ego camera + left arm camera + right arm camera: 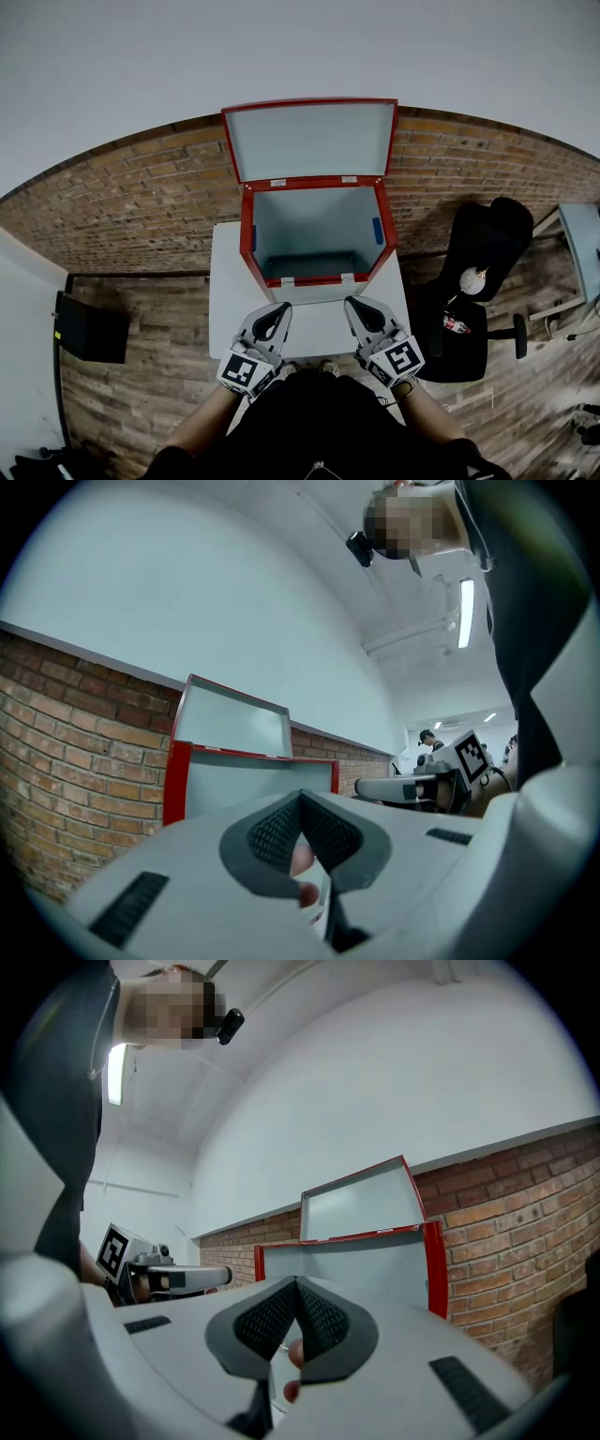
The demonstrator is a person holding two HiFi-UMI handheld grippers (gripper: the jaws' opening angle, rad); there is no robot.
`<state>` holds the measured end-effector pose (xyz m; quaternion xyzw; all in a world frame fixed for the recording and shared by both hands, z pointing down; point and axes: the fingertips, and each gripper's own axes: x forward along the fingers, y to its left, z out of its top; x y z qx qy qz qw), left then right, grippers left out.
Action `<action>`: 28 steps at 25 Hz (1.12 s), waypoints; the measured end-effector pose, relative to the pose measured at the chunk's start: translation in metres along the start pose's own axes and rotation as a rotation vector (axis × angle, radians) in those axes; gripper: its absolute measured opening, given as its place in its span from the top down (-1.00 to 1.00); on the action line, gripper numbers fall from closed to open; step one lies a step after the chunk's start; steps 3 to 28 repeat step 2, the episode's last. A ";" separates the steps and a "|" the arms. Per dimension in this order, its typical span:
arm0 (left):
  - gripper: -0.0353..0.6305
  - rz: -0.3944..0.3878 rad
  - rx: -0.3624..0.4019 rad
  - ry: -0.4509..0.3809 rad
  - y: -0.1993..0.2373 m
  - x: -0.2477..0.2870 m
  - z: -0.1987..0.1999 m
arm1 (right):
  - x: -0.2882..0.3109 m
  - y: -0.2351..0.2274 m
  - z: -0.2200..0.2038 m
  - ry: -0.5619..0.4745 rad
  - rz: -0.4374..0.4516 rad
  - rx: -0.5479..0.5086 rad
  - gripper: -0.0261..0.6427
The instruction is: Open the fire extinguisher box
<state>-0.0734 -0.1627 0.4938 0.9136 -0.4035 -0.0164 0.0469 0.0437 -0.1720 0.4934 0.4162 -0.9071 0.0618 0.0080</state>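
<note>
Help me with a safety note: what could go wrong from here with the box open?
The lid stands raised with neither gripper on it; it might drop shut. The left gripper and right gripper, both shut, hover close to the front of the box; a nudge could shift it on the white table.

Ahead of the grey left tongs [281,309] and right tongs [353,305], the fire extinguisher box [314,225] is red-framed and pale grey inside; the bench [230,281] is white.
</note>
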 end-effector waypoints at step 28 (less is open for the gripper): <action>0.75 -0.003 0.010 -0.006 0.001 0.002 -0.001 | 0.001 -0.002 0.001 -0.004 -0.001 0.004 0.86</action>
